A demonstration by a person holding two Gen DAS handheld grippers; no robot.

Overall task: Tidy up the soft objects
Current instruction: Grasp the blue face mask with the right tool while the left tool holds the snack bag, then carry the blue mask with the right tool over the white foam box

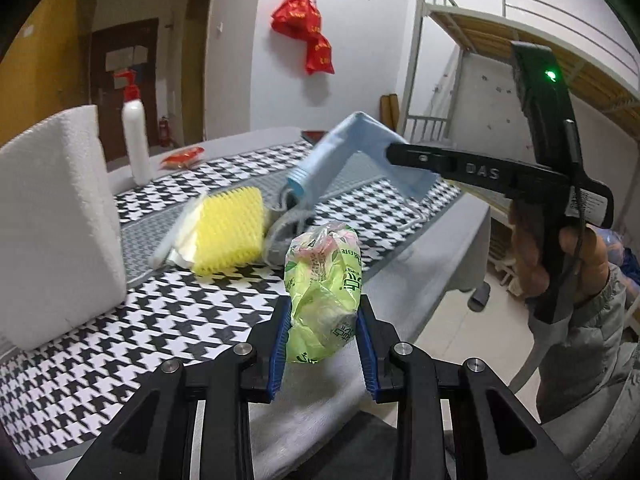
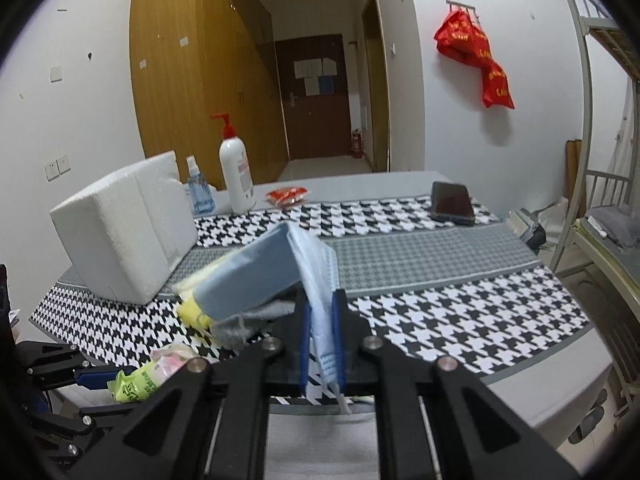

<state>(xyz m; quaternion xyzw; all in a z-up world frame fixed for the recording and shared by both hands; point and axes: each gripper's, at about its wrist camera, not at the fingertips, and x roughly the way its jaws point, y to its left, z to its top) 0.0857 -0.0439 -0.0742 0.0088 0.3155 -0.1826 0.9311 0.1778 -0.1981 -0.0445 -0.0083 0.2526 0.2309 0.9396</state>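
Left gripper (image 1: 324,336) clamps green tissue pack (image 1: 322,292); right gripper (image 2: 320,340) pinches blue mask (image 2: 280,268).

"OAS" is printed on the right tongs' (image 1: 394,154) black arm; other print is illegible.

Black-and-white houndstooth cloth (image 2: 460,312) with a grey band; light-blue face mask (image 2: 316,280); yellow sponge (image 1: 230,232); lime-green tissue pack (image 1: 324,296); white foam block (image 1: 56,220).

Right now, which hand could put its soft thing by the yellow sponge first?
Probably the right. The right gripper holds the blue face mask in the air just above the yellow sponge. The left gripper, gripping the green tissue pack, sits back by the table edge.
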